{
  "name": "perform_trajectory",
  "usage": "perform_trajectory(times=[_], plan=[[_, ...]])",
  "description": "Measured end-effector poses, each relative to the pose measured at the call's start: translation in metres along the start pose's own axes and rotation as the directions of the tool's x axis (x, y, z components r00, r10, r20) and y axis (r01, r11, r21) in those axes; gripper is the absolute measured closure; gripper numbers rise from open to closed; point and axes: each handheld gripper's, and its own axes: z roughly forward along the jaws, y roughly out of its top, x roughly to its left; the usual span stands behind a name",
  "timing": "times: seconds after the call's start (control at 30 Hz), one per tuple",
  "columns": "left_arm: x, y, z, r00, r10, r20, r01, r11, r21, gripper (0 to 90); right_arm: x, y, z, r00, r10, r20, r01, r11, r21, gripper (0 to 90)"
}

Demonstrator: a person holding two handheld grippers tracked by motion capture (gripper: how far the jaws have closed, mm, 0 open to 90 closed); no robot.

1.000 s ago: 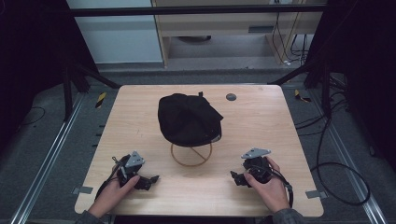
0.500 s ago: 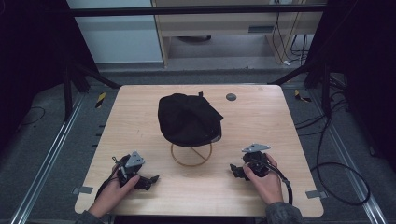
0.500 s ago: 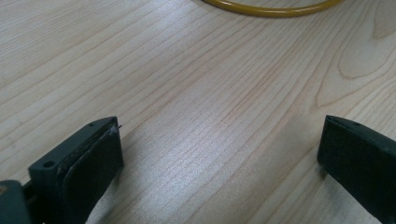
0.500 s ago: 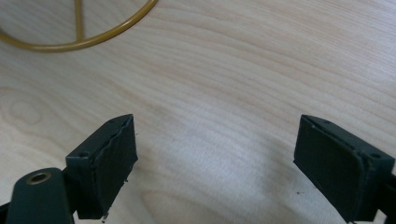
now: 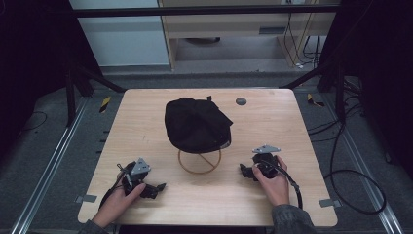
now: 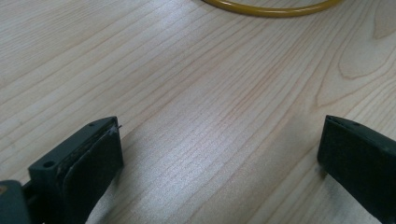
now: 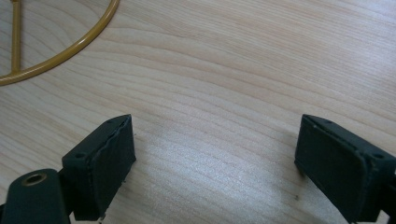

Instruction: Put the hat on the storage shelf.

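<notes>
Dim, grainy high view with dark edges; brighter close views, soft overhead sheen, blurred foreground.

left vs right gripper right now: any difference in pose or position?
The left gripper lies near the table's front edge; the right gripper sits farther in. The left gripper is farther from the gold ring base under the black cap; the right gripper is closer. Both have jaws wide apart, holding nothing, pointing inward.

No legible text or labels
</notes>
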Motion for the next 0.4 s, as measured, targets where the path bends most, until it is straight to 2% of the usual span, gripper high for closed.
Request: perform_trajectory(times=[0.07, 0.17, 0.4], plan=[[-0.0001, 0.0000, 0.0000, 1.0000, -0.002, 0.000, 0.002, 1.0000, 0.000, 0.0, 0.0017, -0.0018, 0.0009, 0.9998, -0.012, 0.016, 0.012, 1.000, -0.012, 10.3], [0.0000, 0.0000, 0.0000, 1.0000, 0.000, 0.000, 0.000, 1.0000, 0.000, 0.0, 0.0036, -0.0045, 0.0019, 0.9998, -0.004, 0.021, 0.005, 0.999, -0.037, 9.1], [0.0000, 0.0000, 0.0000, 1.0000, 0.001, 0.000, -0.001, 1.0000, 0.000, 0.0, 0.0060, -0.0075, -0.0005, 0.9996, -0.006, 0.028, 0.007, 0.999, -0.036, 9.0]])
